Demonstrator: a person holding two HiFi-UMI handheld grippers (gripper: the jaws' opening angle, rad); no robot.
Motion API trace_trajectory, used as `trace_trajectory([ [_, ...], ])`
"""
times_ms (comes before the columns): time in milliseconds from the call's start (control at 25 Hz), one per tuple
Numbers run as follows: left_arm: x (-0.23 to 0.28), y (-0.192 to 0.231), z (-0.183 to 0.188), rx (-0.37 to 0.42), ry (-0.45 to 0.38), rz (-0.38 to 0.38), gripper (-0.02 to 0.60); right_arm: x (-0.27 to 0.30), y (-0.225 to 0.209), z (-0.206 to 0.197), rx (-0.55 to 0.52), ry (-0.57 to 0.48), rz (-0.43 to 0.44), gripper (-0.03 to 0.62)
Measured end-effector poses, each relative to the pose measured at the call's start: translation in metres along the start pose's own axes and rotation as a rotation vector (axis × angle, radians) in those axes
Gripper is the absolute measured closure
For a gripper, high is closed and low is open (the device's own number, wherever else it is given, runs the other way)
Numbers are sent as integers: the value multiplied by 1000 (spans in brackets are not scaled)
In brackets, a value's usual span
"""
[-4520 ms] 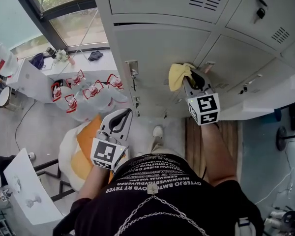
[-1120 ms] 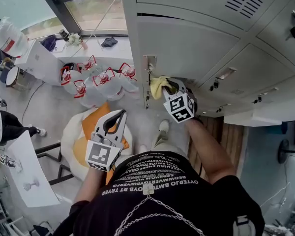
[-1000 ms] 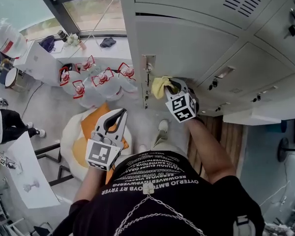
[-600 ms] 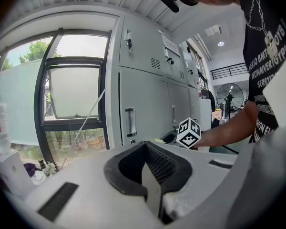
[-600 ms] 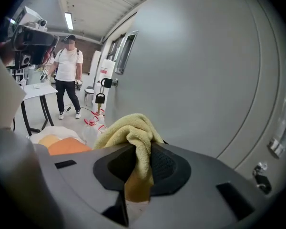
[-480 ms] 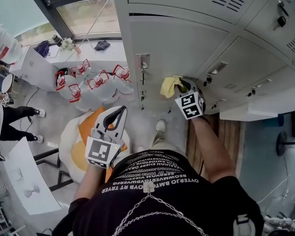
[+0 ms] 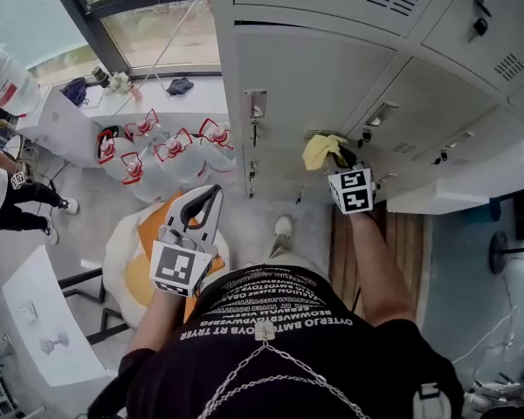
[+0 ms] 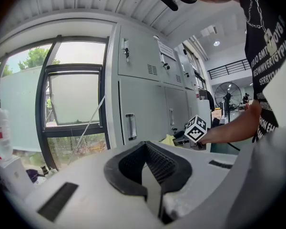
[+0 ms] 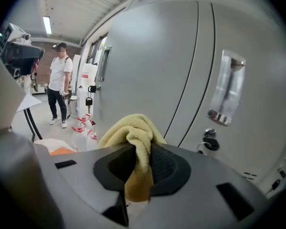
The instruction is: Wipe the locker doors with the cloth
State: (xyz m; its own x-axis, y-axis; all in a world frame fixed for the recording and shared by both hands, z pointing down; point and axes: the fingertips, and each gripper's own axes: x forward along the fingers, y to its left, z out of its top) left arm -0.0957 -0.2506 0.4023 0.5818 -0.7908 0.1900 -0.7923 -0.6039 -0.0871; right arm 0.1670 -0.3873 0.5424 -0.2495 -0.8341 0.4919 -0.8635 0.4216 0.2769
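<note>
Right gripper view: right gripper [image 9: 136, 171] jaws pinch yellow cloth [image 9: 132, 130] close to locker door [image 9: 148, 56], near its right edge; contact unclear. Left gripper [image 7: 199, 221] jaws pressed together, empty, away from lockers. Wiping seems under way; no marks show finished area, other doors likely left.

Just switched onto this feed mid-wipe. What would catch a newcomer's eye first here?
The yellow cloth stands out, pinched in the right gripper and held close against a grey locker door. The left gripper hangs shut and empty at the person's side, low in the head view. Left of the lockers, a cluster of clear jugs with red handles sits on the floor below the window.
</note>
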Motion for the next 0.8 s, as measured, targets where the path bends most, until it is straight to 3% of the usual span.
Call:
trace_trajectory([
  [320, -11, -7, 12, 12, -71, 10, 577, -94, 9, 22, 18, -114, -75, 526],
  [800, -21, -47, 34, 63, -96, -74, 577, -239, 10, 76, 16, -307, -167, 528],
])
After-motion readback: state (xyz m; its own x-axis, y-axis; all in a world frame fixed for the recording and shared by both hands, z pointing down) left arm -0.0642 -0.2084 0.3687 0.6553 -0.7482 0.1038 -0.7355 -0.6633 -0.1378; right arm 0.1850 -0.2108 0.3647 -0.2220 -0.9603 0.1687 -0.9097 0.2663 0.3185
